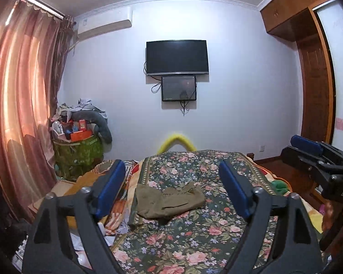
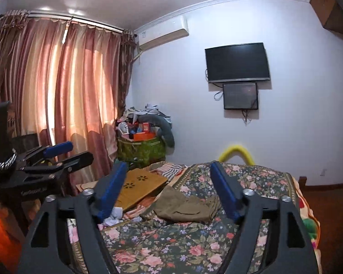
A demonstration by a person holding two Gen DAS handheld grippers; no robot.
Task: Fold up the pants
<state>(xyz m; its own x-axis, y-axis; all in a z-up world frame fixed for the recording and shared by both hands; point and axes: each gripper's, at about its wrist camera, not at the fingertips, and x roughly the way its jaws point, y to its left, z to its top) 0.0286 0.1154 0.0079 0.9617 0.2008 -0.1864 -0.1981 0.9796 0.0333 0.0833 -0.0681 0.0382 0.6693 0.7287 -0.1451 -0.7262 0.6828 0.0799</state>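
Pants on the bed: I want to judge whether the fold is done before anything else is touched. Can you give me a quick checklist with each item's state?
1. Pants lie on the bedspread: ok.
2. Folded into a compact bundle: ok, though the top edge looks rumpled.
3. Left tool open, nothing between its pads: ok.
4. Right tool open, holding nothing: ok.
5. Both tools clear of the pants: ok.
6. Underside layers lie flat: cannot tell.

folded olive pants (image 2: 186, 209) on floral bedspread (image 2: 183, 246), right gripper (image 2: 169, 189) jaws spread, nothing between
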